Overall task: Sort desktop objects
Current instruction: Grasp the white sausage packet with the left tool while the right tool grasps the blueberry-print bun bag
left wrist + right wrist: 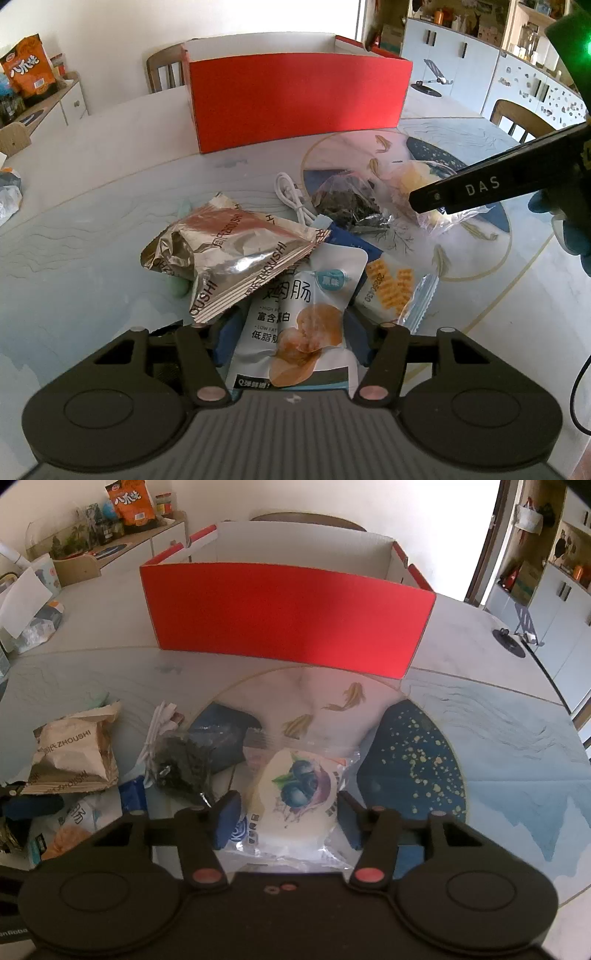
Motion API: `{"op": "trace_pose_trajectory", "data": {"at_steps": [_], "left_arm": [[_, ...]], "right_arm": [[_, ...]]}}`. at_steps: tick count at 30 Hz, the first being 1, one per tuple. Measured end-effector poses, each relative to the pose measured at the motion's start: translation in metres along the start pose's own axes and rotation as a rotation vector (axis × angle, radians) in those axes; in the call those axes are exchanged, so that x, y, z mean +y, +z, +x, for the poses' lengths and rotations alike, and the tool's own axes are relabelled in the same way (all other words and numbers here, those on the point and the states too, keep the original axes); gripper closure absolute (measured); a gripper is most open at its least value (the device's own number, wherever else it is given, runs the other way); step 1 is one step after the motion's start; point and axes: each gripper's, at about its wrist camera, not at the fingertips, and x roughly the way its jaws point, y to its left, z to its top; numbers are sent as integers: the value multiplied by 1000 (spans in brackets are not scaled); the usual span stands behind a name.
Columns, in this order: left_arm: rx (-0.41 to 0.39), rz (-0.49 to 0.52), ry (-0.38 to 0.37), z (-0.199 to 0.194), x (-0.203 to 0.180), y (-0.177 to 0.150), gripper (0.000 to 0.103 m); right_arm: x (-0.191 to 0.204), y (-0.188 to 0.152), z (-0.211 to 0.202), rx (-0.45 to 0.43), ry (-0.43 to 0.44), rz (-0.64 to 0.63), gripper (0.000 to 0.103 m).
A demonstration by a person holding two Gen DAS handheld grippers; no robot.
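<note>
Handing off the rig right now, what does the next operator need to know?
Left gripper: open, fingers either side of the white chicken-sausage pouch, not closed on it.
Right gripper: open, straddling the clear-wrapped blueberry pastry.
Red cardboard box stands behind the pile; no items visible inside from here.
Still on the table: crumpled silver snack bag, clear bag of dark dried bits, white cable, blue-and-orange packet.
Nothing sorted yet by the look of it.
</note>
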Motion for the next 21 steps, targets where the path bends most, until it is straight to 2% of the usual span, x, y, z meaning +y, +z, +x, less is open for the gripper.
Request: {"op": "trace_pose_trajectory", "data": {"at_steps": [5, 21], "left_arm": [[1, -16, -13, -2, 1, 0, 45], [-24, -29, -52, -25, -13, 5, 45]], "right_arm": [[-2, -1, -5, -11, -7, 6, 53], [-7, -8, -27, -39, -29, 21, 54]]}}
